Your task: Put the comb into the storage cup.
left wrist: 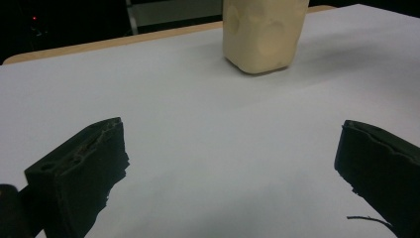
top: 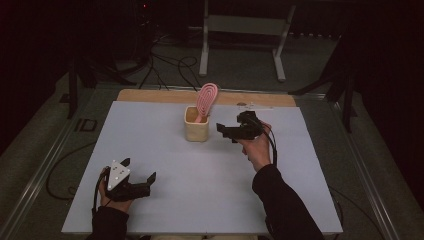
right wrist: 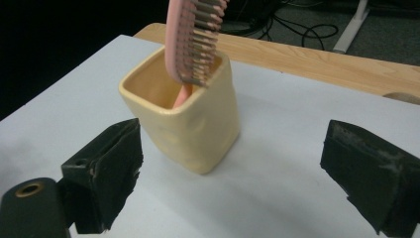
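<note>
On the tabletop, high view: right gripper [top: 226, 131] gapes empty just beside cup [top: 196, 131], likely poised to take it; comb [top: 205, 99] stands handle-down inside, long axis near upright, leaning back.
Left gripper view: left gripper [left wrist: 233, 163] wide open, empty, facing the cup [left wrist: 261, 34] from well apart.
Right gripper view: comb [right wrist: 190, 37] teeth face right.

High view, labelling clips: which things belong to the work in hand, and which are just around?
In the work:
pale yellow squarish ceramic cup
pink plastic hairbrush standing in it
right gripper, open beside the cup

Just around:
left gripper, open, apart
white table sheet
grey metal stand
floor cables
</note>
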A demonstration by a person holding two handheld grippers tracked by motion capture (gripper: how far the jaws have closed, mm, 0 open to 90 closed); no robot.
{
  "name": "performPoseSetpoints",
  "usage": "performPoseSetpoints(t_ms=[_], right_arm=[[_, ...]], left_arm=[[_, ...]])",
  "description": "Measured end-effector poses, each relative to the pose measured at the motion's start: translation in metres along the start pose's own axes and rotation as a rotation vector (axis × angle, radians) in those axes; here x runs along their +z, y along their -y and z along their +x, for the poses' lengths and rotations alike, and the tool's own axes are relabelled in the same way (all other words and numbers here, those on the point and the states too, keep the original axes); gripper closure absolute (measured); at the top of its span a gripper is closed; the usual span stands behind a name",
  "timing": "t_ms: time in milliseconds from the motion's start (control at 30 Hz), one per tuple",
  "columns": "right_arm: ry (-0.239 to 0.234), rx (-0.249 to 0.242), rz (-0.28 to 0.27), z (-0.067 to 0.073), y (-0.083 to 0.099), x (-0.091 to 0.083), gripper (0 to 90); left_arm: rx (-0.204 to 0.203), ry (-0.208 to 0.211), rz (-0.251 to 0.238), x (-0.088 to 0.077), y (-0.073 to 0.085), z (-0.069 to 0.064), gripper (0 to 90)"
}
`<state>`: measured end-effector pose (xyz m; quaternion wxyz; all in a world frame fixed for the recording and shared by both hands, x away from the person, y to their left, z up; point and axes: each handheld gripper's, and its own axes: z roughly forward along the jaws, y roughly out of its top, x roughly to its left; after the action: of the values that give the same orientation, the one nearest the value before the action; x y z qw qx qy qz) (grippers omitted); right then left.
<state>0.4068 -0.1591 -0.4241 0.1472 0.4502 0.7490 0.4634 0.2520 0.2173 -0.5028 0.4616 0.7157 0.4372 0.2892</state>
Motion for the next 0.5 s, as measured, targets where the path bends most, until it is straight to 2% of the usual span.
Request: performPoseSetpoints(t_ms=[433,500], right_arm=[[0.018,0.020,0.009,-0.011,0.020,-0.013,9.0],[0.033,0.009,0.020,-0.012,0.027,-0.017,9.0]], left_arm=[[0.003,0.000,0.006,0.001,0.000,-0.001,0.4],[0.003,0.001,0.007,0.001,0.000,-0.001,0.3]])
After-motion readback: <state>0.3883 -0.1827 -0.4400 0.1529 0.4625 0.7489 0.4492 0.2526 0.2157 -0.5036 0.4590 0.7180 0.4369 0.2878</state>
